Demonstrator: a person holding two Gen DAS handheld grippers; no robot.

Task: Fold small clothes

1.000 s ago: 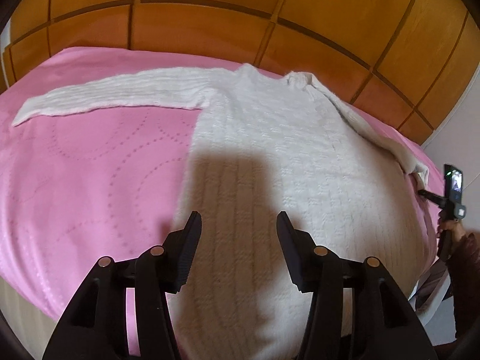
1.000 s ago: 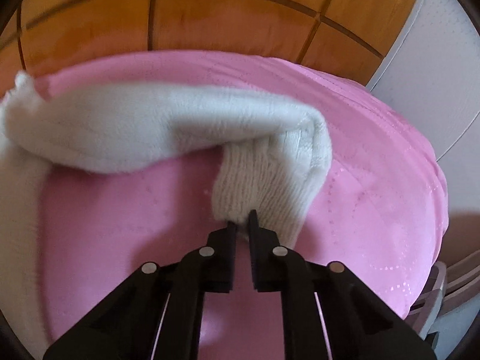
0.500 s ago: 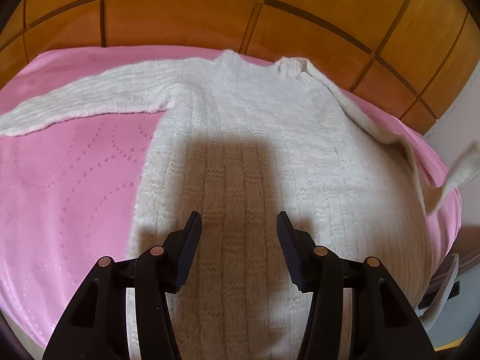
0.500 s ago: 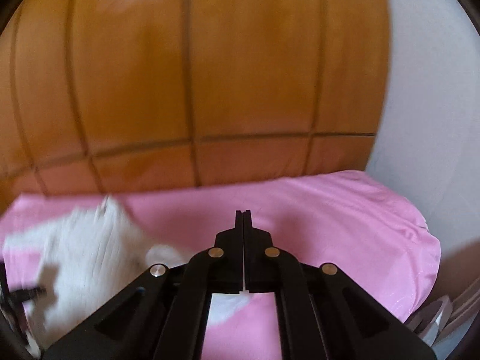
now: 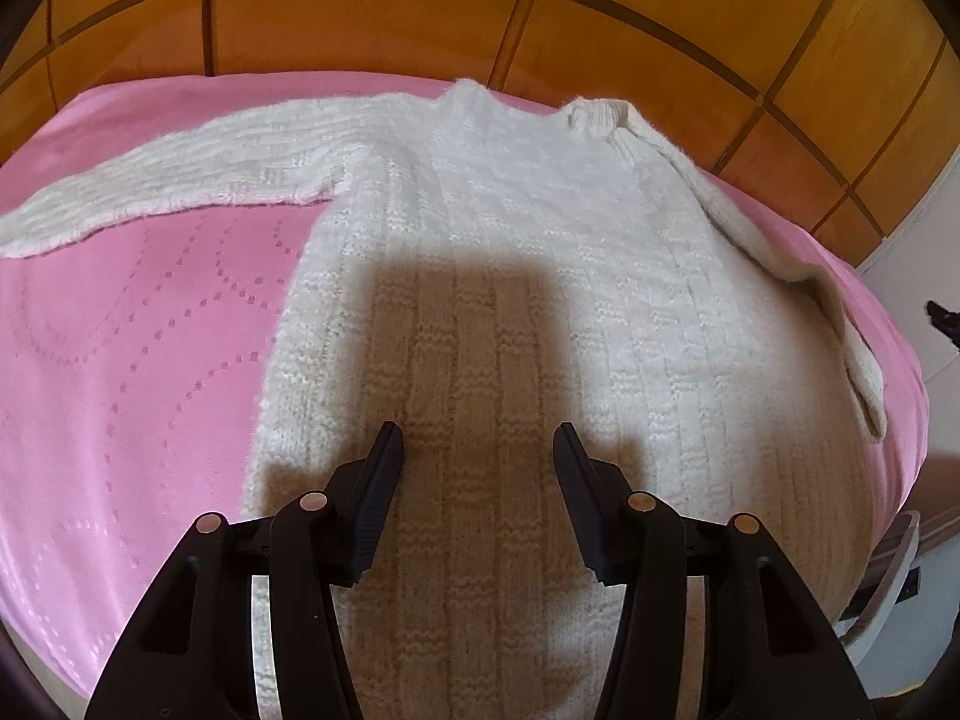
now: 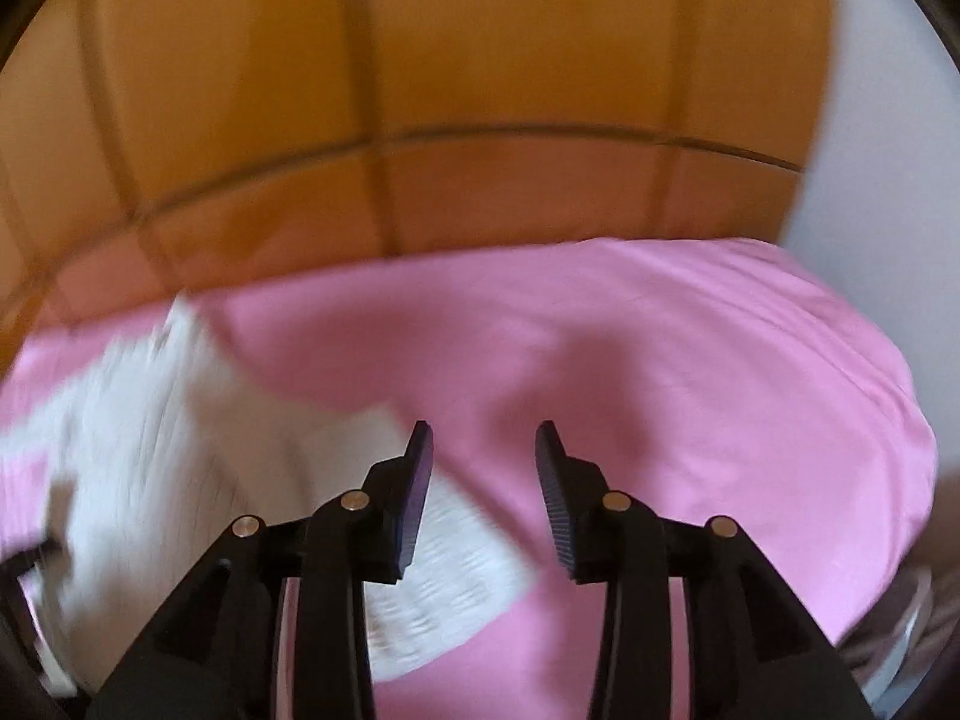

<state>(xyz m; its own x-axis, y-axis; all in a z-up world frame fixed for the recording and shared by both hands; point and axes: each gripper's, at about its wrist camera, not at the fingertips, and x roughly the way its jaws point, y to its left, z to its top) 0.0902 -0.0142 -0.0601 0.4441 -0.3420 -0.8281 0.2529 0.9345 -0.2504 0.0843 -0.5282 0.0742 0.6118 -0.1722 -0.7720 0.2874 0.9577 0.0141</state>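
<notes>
A white knitted sweater [image 5: 540,252] lies flat on the pink bed cover [image 5: 120,390]. One sleeve [image 5: 180,180] stretches out to the left; the other sleeve [image 5: 840,324] lies folded down along the body's right edge. My left gripper [image 5: 477,429] hovers over the lower body, jaws opening, nothing between them. In the blurred right wrist view, my right gripper [image 6: 483,426] is above the pink cover [image 6: 660,360], its jaws opening and empty. The released sleeve end [image 6: 456,570] lies below its left finger, apart from it.
A wooden panelled headboard [image 5: 420,12] runs along the far side of the bed. A white wall [image 6: 870,120] stands to the right. The bed's right edge drops off near a pale chair-like object [image 5: 900,546].
The right gripper has let go of the sleeve cuff, lifted and opened; the sleeve now rests along the sweater's right side. The left gripper shifted over the sweater body and widened slightly.
</notes>
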